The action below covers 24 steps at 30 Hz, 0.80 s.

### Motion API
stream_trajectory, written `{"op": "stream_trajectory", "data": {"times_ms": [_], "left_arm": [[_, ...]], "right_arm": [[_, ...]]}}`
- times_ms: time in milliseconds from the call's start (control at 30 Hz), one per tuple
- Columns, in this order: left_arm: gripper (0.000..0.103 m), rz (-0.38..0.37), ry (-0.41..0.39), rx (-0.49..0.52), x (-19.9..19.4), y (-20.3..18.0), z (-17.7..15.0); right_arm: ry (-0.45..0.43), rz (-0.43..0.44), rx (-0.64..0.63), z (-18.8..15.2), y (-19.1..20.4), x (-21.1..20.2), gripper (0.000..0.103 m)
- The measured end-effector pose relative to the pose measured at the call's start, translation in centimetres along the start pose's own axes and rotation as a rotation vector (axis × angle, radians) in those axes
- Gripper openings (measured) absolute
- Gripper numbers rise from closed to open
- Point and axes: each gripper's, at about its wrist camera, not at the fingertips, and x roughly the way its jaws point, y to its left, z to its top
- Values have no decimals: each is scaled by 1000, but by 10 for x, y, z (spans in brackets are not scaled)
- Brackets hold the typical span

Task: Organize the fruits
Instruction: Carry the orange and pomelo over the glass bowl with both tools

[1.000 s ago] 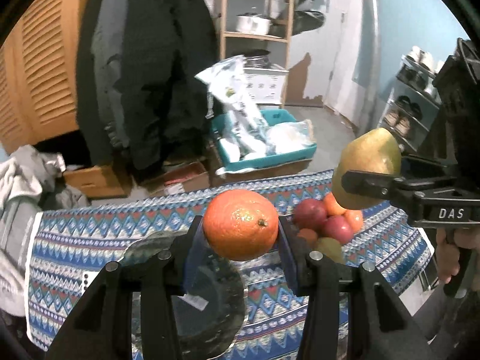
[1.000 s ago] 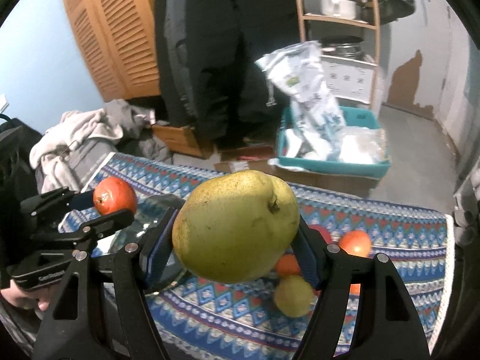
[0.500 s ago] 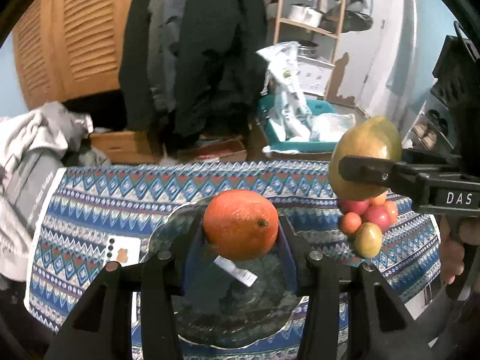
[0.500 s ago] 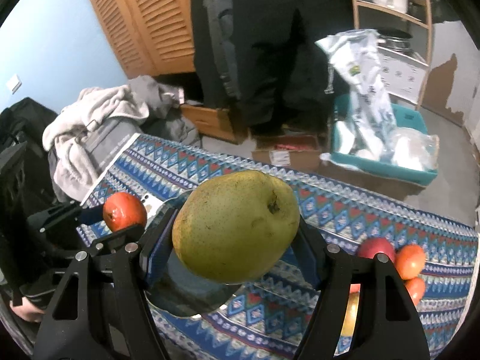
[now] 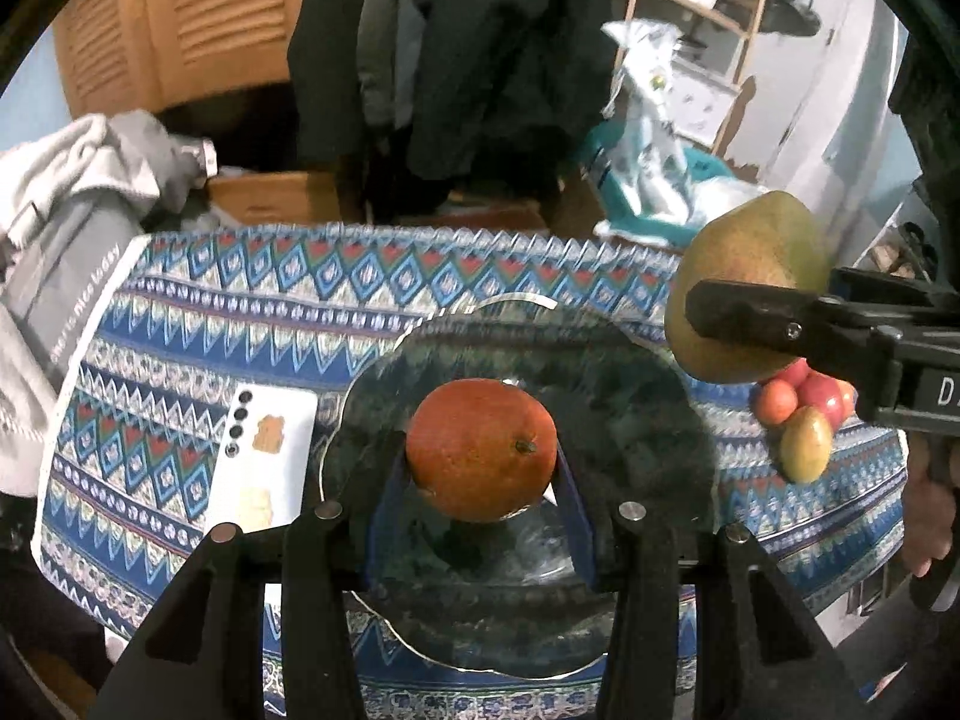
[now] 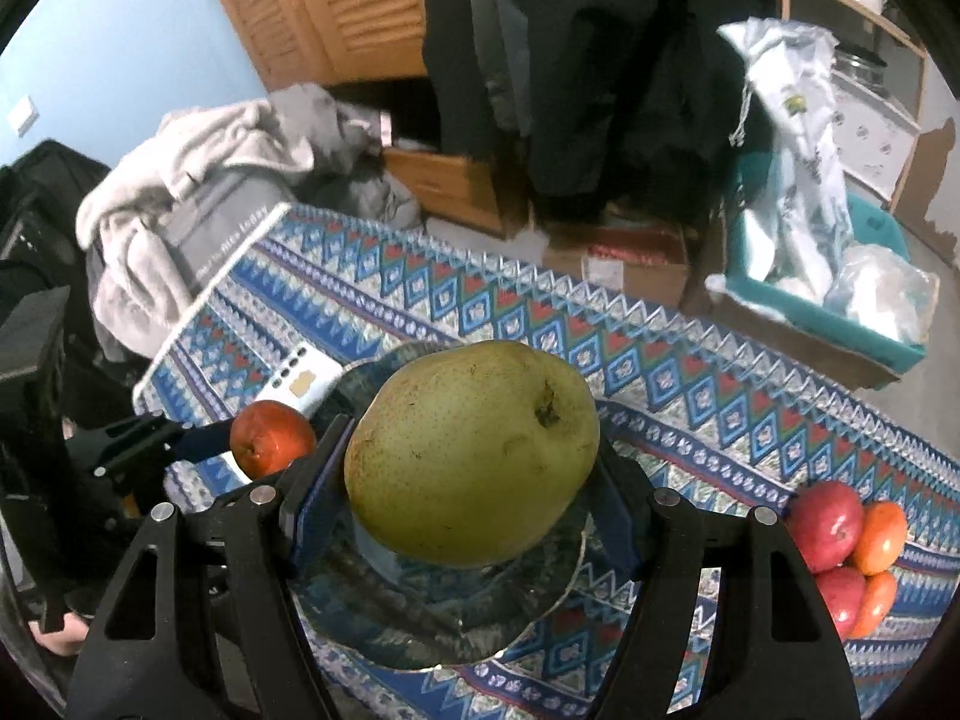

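My left gripper [image 5: 480,468] is shut on an orange [image 5: 480,449] and holds it above the middle of a clear glass plate [image 5: 636,384] on the patterned tablecloth. My right gripper [image 6: 468,474] is shut on a large green-yellow pear [image 6: 471,468] and holds it over the same plate [image 6: 432,630]. In the left wrist view the pear [image 5: 744,276] hangs at the plate's right rim. In the right wrist view the orange [image 6: 270,438] shows at the left.
A pile of small red, orange and yellow fruits [image 5: 804,414] lies on the cloth right of the plate; it also shows in the right wrist view [image 6: 846,540]. A white phone [image 5: 264,462] lies left of the plate. Clothes, boxes and a teal bin stand behind the table.
Both grippers have moved left and down over the glass plate, each still holding its fruit. The fruit pile now lies farther to the right in both views.
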Motion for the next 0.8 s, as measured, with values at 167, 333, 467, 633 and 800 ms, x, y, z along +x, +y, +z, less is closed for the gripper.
{"op": "stream_trajectory", "data": {"times_ms": [167, 333, 467, 633, 800], "left_arm": [[48, 21, 53, -13, 23, 7, -6], [48, 34, 105, -19, 38, 11, -14], [48, 29, 154, -21, 47, 12, -23], [48, 49, 187, -25, 57, 14, -30], [48, 67, 218, -19, 64, 12, -34]], "right_arm": [[58, -24, -17, -6, 0, 30, 72], [119, -30, -21, -18, -2, 54, 72], [161, -28, -23, -28, -2, 67, 72], [201, -32, -28, -39, -3, 79, 72], [235, -42, -23, -49, -5, 87, 72]]}}
